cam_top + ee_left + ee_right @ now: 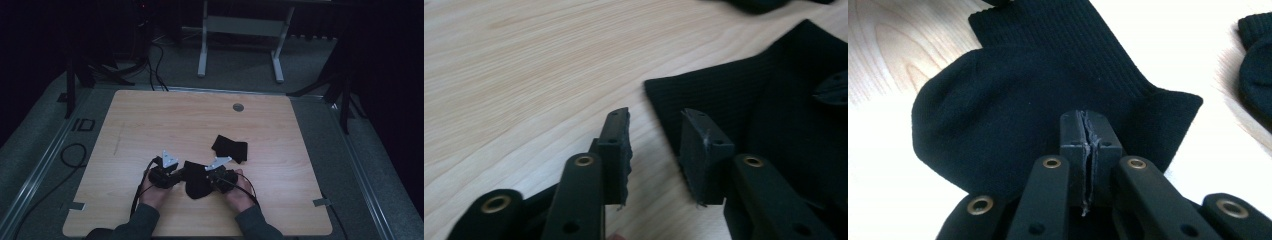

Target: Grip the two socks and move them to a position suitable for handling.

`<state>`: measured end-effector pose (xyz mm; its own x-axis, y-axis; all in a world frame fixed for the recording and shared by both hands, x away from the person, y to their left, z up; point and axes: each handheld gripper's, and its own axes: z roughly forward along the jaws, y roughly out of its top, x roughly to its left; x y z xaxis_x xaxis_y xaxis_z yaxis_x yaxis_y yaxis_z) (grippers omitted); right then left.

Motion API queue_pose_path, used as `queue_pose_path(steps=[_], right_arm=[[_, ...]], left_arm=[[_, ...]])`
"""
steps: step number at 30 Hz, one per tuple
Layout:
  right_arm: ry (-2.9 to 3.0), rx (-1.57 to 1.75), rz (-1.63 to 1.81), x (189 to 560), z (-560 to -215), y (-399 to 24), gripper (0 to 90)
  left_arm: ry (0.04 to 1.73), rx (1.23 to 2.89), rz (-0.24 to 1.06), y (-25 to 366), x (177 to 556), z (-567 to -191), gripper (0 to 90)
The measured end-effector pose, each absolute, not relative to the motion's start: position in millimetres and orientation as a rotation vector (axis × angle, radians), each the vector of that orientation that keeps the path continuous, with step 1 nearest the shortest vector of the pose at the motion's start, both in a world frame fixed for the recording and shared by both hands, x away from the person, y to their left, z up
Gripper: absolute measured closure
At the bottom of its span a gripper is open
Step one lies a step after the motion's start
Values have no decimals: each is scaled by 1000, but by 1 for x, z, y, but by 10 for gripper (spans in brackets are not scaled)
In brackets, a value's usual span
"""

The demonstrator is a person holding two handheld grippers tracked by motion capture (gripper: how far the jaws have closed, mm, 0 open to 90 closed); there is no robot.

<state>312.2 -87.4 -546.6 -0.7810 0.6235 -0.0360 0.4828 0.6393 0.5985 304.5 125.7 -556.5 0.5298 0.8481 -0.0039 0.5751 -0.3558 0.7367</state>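
Observation:
A black sock [196,184] lies flat on the wooden table [150,125] near the front edge, between my two grippers. My left gripper [182,174] is at its left side. In the left gripper view it [656,117] stands open, its jaws straddling the edge of the sock [769,95], with one pad over fabric and the other over bare wood. My right gripper [210,178] is at the sock's right side. In the right gripper view it [1087,116] is shut, its pads pressed together just above the sock [1018,90]. No fabric shows between the pads.
A second black sock [231,148] lies crumpled just behind and to the right, and it [1255,65] shows at the right edge of the right gripper view. A round grommet [238,107] sits near the table's far edge. A metal frame [202,50] stands beyond.

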Motion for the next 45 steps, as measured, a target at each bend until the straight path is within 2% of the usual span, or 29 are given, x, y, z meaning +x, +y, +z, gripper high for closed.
queue_pose_path(steps=[4,12,25,30,33,38,40,45], right_arm=[[2631,890,856,312,-547,-88,873],[2650,873,853,311,-546,-90,873],[2662,851,854,311,-546,-92,874],[2679,834,849,310,-545,-93,874],[2685,835,849,311,-545,-94,873],[2660,839,842,310,-545,-93,863],[2645,837,841,307,-543,-90,833],[2623,758,899,291,-526,-77,811]], left_arm=[[1076,2110,471,118,302,-558,750],[1053,2102,452,119,301,-556,843],[914,2056,531,114,292,-548,852],[912,2087,483,111,294,-553,868],[931,2173,452,107,297,-560,881],[960,2164,412,109,299,-562,886],[964,2165,410,109,299,-562,886],[972,2164,400,109,299,-561,886]])
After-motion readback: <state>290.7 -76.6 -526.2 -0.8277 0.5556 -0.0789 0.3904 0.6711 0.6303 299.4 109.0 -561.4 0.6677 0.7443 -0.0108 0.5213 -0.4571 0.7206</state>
